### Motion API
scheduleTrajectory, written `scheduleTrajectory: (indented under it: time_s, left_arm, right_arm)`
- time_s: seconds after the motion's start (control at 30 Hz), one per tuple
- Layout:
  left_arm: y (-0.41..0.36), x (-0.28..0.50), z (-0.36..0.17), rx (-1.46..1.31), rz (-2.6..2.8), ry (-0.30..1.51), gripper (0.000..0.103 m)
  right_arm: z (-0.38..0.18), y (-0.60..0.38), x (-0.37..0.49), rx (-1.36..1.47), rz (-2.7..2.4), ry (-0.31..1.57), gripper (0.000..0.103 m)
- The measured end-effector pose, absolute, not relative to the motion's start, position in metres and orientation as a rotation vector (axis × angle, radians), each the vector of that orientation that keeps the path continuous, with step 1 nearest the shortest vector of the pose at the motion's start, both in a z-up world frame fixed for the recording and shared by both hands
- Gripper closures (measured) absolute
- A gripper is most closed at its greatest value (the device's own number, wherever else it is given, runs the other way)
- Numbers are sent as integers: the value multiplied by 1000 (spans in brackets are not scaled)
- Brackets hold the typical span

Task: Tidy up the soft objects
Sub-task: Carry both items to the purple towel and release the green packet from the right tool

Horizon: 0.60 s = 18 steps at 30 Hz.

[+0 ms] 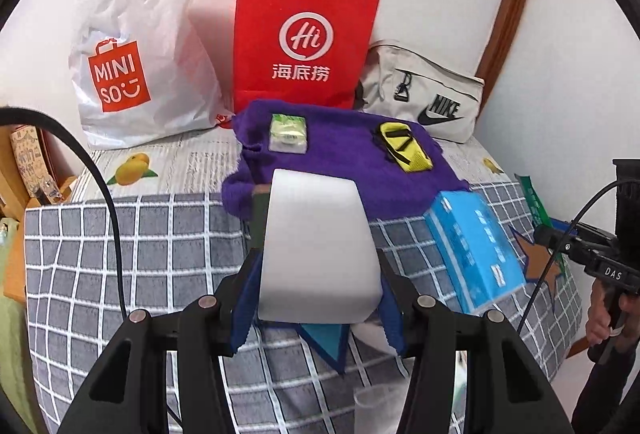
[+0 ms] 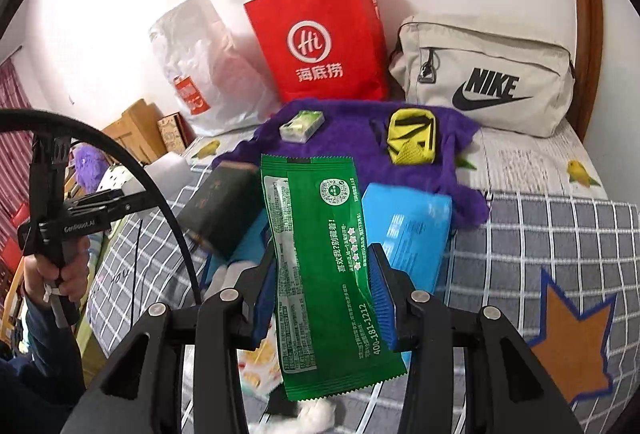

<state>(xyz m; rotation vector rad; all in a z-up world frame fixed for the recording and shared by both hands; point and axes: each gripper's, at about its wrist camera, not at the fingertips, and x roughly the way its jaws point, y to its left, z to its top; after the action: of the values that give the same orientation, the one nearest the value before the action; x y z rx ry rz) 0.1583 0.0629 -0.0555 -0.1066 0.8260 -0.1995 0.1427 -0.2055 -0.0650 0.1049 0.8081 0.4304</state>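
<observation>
- Left gripper (image 1: pixel 318 298) is clamped on a white foam block (image 1: pixel 318 246), lifted clear of the bed, presumably so it can go to wherever it belongs.
- Right gripper (image 2: pixel 322 298) pinches a green snack packet (image 2: pixel 320 266) across its width, so the flat pack hangs lengthwise and doesn't flop.
- Red paper bag (image 1: pixel 306 34) stands open-topped right behind the purple towel (image 1: pixel 348 162), likely the drop spot.
- Blue tissue pack (image 1: pixel 476 254) lies at the towel's near edge, waiting.
- Yellow pouch (image 1: pixel 406 146) and a small green packet (image 1: pixel 288 134) sit on the towel itself, probably already sorted.
</observation>
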Motion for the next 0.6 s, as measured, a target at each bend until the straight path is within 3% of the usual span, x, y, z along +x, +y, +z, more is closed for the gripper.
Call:
scheduleTrajectory:
  time_s: [0.6]
  left_arm:
    - [80, 253, -64, -116, -162, 868, 53]
  right_arm:
    - [-79, -201, 284, 131, 369, 839, 60]
